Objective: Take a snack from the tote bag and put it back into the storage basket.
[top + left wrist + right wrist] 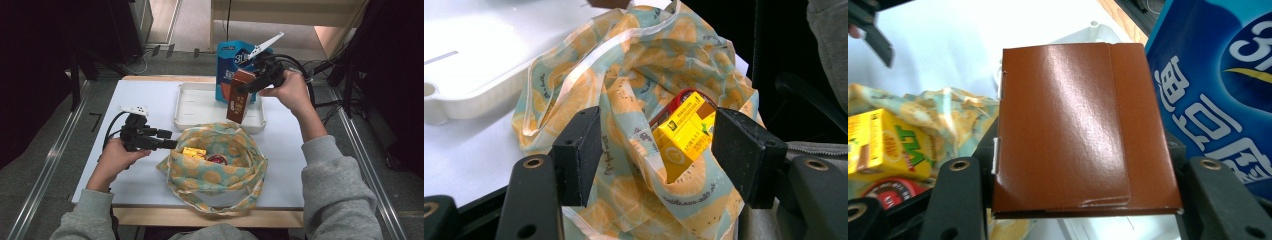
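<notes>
Brown carton (238,97): a tall, glossy brown box, held up in the air over the near right part of the white tray, just in front of the blue pouch. In the right gripper view its flat end (1080,127) faces the camera and spans the gap between the two black jaws.
Right hand-held gripper (250,85): grasping the brown carton by its upper end, a jaw on each side; the carton hangs down from it, tilted slightly.
Left hand-held gripper (170,144): jaws spread apart at the left rim of the cloth bag. In the left gripper view a fold of the bag's cloth lies between the jaws; whether the pads press on it I cannot tell.
Cloth bag (217,167): pale green with an orange-slice print, lying open and crumpled on the near middle of the worktop, its handles loose toward the front edge.
Yellow box (194,151): inside the bag, at its left side.
Red round item (217,159): inside the bag, just beside the yellow box; too little of it shows to tell what it is.
White tray (200,105): shallow, behind the bag, its near rim touching the bag's far edge.
Blue pouch (232,62): standing upright at the tray's far right.
Worktop (145,95): white-topped.
</notes>
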The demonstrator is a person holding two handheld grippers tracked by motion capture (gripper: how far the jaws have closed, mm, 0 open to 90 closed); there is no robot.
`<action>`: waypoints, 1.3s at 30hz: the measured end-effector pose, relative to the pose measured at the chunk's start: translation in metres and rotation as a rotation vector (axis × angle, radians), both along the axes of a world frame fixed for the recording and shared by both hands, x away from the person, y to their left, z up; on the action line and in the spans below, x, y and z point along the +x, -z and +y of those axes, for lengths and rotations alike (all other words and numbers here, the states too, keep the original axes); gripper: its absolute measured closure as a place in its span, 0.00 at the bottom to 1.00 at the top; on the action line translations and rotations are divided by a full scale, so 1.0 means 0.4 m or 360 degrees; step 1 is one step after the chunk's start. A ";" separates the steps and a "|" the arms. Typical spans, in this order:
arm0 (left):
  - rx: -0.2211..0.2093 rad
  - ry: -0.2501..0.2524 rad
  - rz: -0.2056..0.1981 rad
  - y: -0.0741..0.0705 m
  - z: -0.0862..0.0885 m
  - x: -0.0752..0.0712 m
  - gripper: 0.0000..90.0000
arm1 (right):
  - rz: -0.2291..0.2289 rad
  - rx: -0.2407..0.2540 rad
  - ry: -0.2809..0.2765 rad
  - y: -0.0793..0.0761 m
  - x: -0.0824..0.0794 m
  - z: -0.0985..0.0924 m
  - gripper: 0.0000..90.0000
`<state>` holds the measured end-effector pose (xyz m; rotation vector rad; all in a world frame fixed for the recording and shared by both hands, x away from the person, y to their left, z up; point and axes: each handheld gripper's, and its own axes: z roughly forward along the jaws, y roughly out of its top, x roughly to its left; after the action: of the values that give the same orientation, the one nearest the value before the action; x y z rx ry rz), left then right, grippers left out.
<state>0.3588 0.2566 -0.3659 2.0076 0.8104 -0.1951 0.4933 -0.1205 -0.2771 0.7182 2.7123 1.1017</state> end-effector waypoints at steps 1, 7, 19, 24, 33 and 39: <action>0.0003 0.0004 -0.0002 0.000 0.001 0.000 0.41 | 0.0001 -0.0006 0.0005 0.007 0.006 0.006 0.50; -0.0006 -0.0007 0.0003 0.002 0.003 0.001 0.41 | 0.0000 0.0011 0.0019 0.025 0.030 0.033 0.50; -0.0008 -0.0005 0.0013 0.005 0.005 0.002 0.41 | 0.0009 0.0025 -0.0003 0.060 0.063 0.112 0.50; -0.0009 -0.0005 0.0008 0.006 0.007 0.002 0.41 | 0.0021 0.0040 -0.0003 0.075 0.070 0.138 0.50; -0.0009 -0.0006 0.0012 0.006 0.005 0.000 0.41 | 0.0054 0.0020 0.0014 0.111 0.081 0.150 0.50; -0.0005 -0.0007 0.0012 0.006 0.003 -0.001 0.41 | 0.0058 0.0007 0.0015 0.128 0.082 0.146 0.50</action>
<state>0.3585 0.2579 -0.3683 2.0031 0.8188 -0.2013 0.5263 -0.0622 -0.3284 0.7586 2.7342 1.1035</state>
